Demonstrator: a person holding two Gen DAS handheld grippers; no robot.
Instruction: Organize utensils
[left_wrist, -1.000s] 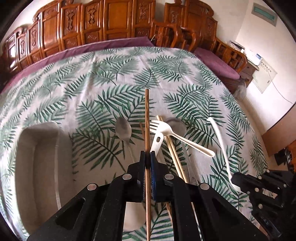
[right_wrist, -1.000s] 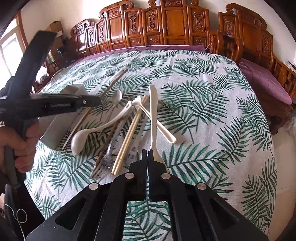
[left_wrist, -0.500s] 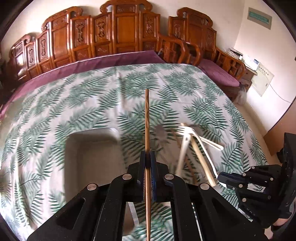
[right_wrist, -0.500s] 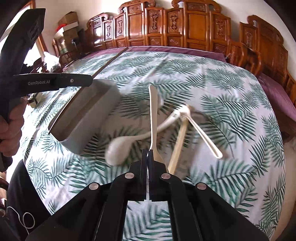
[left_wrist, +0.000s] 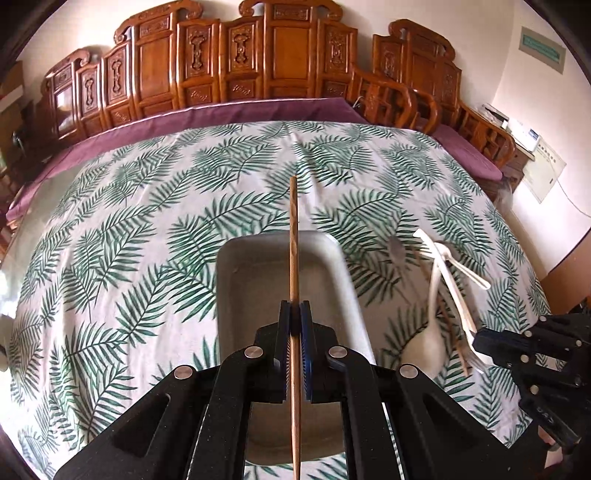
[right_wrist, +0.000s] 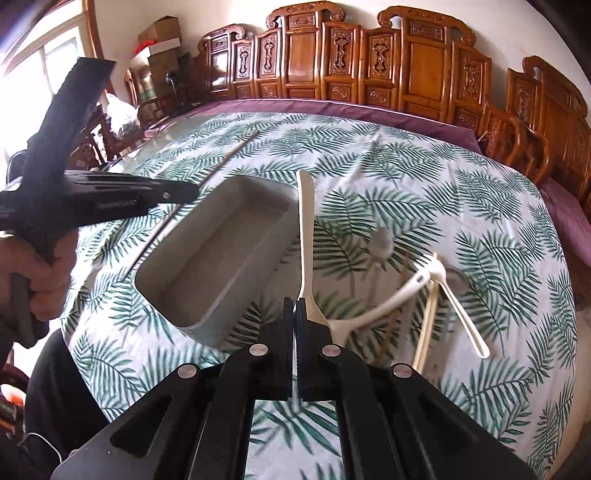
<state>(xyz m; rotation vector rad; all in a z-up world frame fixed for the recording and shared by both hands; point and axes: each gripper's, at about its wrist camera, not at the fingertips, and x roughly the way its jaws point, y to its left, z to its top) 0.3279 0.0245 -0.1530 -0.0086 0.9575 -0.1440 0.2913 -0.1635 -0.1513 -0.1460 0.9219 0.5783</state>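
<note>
My left gripper (left_wrist: 294, 308) is shut on a brown wooden chopstick (left_wrist: 293, 236) and holds it lengthwise above the grey rectangular tray (left_wrist: 255, 280). It also shows in the right wrist view (right_wrist: 181, 194) over the tray's left side. My right gripper (right_wrist: 294, 306) is shut on a cream plastic utensil (right_wrist: 306, 236), its handle pointing ahead just right of the tray (right_wrist: 236, 269). It also shows in the left wrist view (left_wrist: 491, 339). The remaining utensils lie in a pile: a cream spoon (right_wrist: 384, 306), a cream fork (right_wrist: 458, 299), pale chopsticks (right_wrist: 424, 325) and a metal spoon (right_wrist: 382, 242).
The round table has a palm-leaf cloth (left_wrist: 129, 229) over a purple one. Carved wooden chairs (left_wrist: 280, 59) ring its far side. The person's left hand (right_wrist: 33, 269) grips the left tool at the table's near left edge.
Both grippers have swung left, from over the utensil pile to the tray. The chopstick now hangs over the tray's middle, and the cream utensil is beside its right wall.
</note>
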